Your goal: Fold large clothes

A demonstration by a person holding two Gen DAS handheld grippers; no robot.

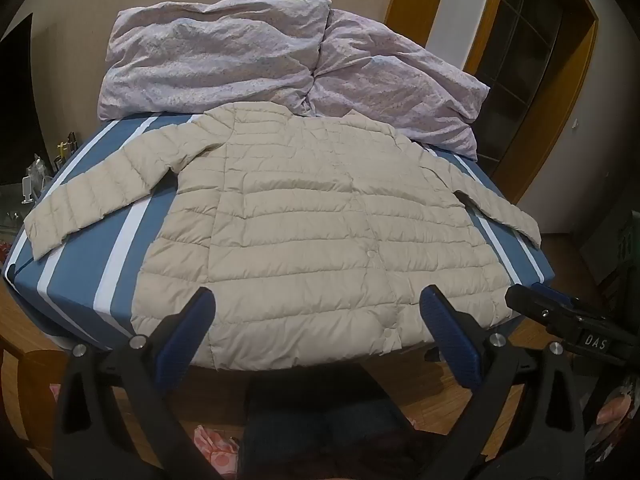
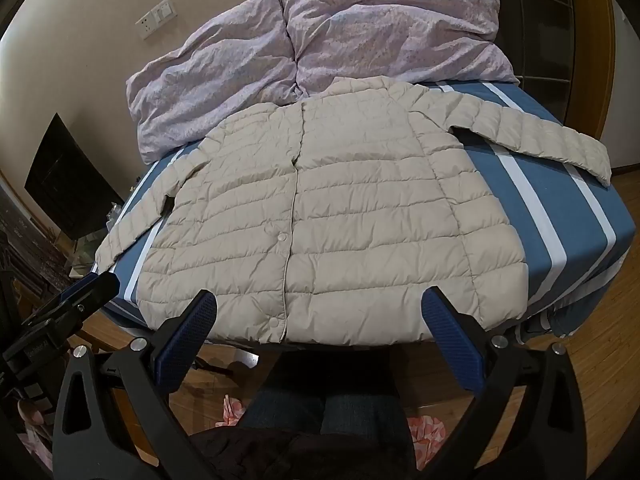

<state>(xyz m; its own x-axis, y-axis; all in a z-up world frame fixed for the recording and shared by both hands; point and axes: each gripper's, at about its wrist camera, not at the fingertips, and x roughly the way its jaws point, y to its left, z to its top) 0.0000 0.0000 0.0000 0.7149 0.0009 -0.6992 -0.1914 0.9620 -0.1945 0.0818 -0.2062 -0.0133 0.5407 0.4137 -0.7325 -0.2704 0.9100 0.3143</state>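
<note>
- Left wrist view: jacket (image 1: 312, 216), a cream quilted one, lies spread flat and front-up on the striped bed sheet (image 1: 92, 272), its hem at the near edge and its collar far, against the crumpled duvet (image 1: 248, 52). Both sleeves stretch out to left and right, unfolded.
- Left gripper (image 1: 318, 312) hovers just short of the hem, its jaws as wide as they go, nothing between them. Part of the right gripper shows at the right edge, also off the cloth.
- Right wrist view: the same jacket (image 2: 328, 216) is fully open in outline; snap buttons run down the front placket, which looks closed, though the upper snaps are hard to make out.
- Right gripper (image 2: 318, 312) hangs over the near hem, jaws spread wide and empty.
- Judgement: folding has not begun; laying-out is done, and sleeves, sides and the final halving all remain.
</note>
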